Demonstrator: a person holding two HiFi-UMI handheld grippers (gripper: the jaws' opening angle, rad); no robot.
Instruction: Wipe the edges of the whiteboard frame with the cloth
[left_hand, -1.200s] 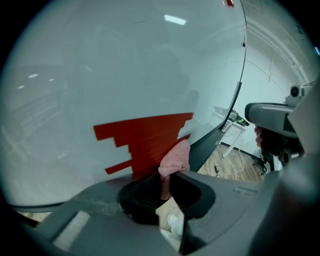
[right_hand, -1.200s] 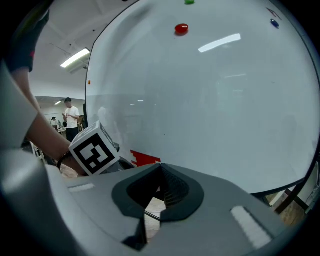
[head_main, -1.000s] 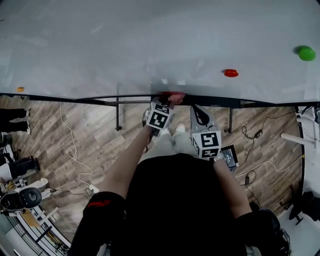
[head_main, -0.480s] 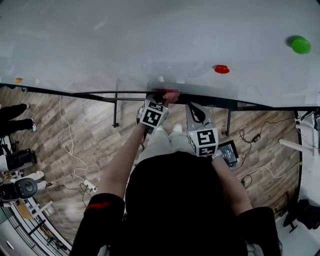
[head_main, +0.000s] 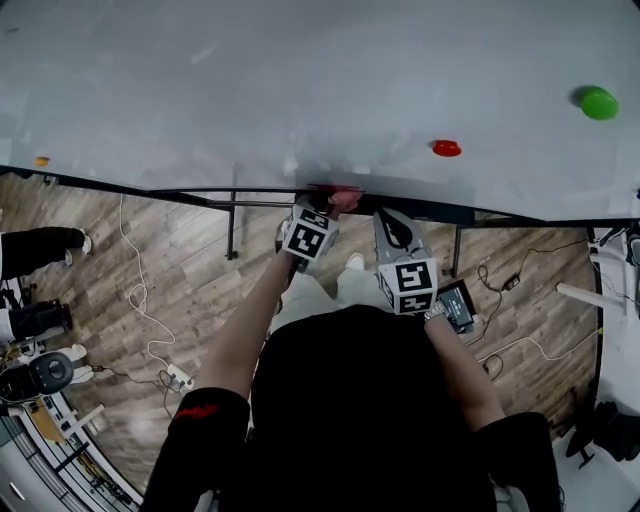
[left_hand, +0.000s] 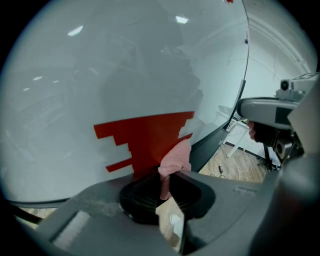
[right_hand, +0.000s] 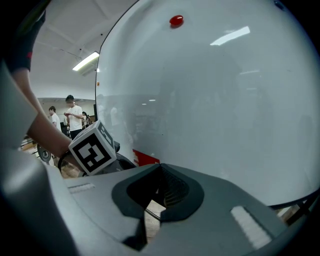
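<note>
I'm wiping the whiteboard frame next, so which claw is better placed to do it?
Left. The left claw is shut on the pink cloth, right at the dark bottom frame; the right claw is shut, empty, alongside.

You have no words, numbers or brands to read here; the red print on your sleeve (head_main: 198, 408), lower left, is too blurred.

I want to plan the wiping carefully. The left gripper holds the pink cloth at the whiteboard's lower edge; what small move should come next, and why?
Probably slide the left gripper sideways along the frame, cloth pressed against it. The cloth is pinched in its jaws right at the dark lower frame, which runs on to both sides. The right gripper is shut and empty.
</note>
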